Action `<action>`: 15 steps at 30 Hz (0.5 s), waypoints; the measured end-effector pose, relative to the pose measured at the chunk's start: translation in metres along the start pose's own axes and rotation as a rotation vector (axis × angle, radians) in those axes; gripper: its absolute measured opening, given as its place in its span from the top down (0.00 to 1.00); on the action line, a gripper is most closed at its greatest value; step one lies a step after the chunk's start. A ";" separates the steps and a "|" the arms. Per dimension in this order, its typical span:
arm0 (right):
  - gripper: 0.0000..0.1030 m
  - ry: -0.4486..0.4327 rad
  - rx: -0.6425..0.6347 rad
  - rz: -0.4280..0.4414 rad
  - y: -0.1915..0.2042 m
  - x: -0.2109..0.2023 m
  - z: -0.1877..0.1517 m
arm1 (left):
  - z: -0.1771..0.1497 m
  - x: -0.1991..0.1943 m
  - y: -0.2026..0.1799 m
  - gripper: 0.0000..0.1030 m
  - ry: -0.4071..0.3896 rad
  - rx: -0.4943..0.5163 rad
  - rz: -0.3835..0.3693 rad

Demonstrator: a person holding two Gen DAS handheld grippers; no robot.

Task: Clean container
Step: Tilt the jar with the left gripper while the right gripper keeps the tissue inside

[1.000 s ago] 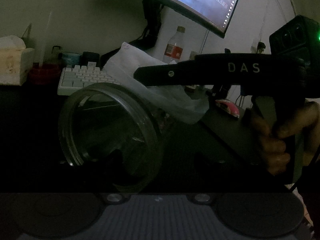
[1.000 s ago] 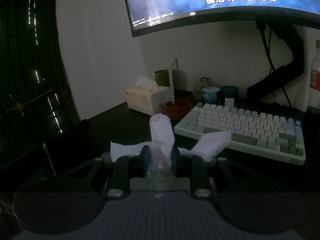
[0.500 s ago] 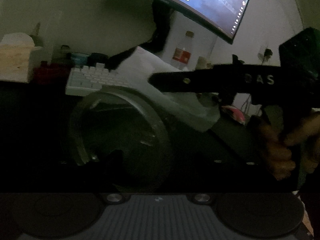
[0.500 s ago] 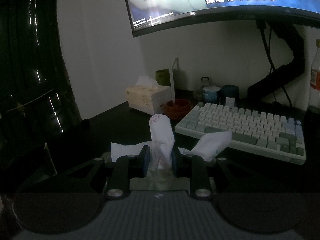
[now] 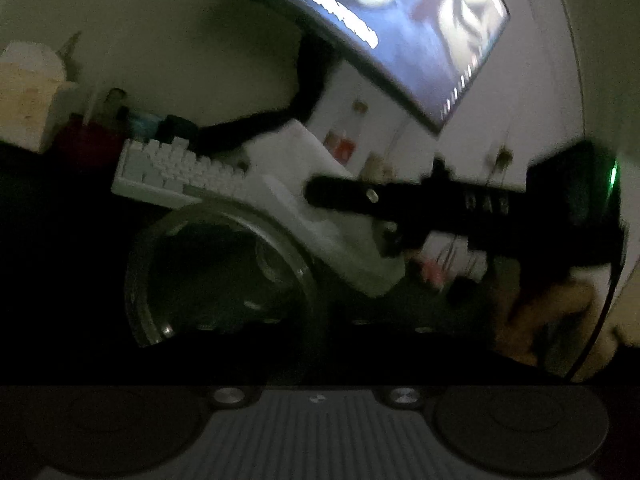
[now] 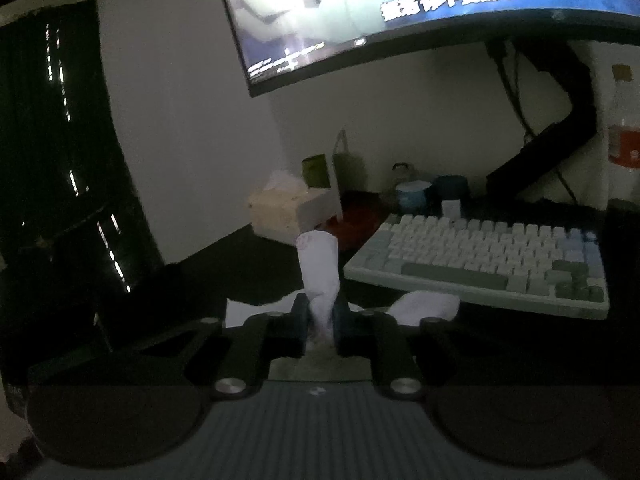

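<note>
A dim, motion-blurred desk scene. In the right wrist view, the right gripper (image 6: 320,316) has its two black fingers pressed together on a crumpled white paper tissue (image 6: 319,270), which stands up between them, with more tissue spilling out to either side. In the left wrist view, a clear round glass container (image 5: 224,276) lies tilted with its open mouth facing the camera, close in front of the left gripper, whose fingers are lost in darkness, so their state cannot be told. The tissue hangs just above and right of the container's rim. Behind are a white mechanical keyboard (image 6: 480,264), a curved lit monitor (image 6: 400,8) and a pale tissue box (image 6: 288,212).
</note>
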State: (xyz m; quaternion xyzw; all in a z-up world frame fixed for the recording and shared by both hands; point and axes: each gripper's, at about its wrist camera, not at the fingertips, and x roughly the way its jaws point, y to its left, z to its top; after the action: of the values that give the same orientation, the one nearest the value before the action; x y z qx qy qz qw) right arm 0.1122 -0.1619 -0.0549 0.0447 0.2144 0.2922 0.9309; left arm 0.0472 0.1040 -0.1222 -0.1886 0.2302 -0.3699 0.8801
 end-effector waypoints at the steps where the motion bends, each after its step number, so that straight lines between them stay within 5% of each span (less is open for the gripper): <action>1: 0.86 -0.011 0.008 -0.002 -0.002 -0.003 0.001 | 0.001 -0.003 0.002 0.94 -0.027 -0.018 -0.027; 9: 0.85 -0.046 0.021 -0.009 -0.005 -0.022 0.009 | 0.006 -0.005 0.034 0.92 -0.015 -0.266 -0.270; 12: 0.85 -0.032 0.016 0.000 -0.004 -0.022 0.009 | 0.010 -0.008 0.034 0.90 -0.022 -0.243 -0.236; 15: 0.85 -0.009 0.009 -0.010 -0.005 -0.014 0.006 | 0.013 -0.013 0.014 0.88 -0.035 -0.076 -0.123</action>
State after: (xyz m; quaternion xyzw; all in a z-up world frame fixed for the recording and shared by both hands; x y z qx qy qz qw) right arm 0.1068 -0.1738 -0.0453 0.0492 0.2117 0.2865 0.9331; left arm 0.0540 0.1247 -0.1145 -0.2423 0.2168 -0.4110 0.8517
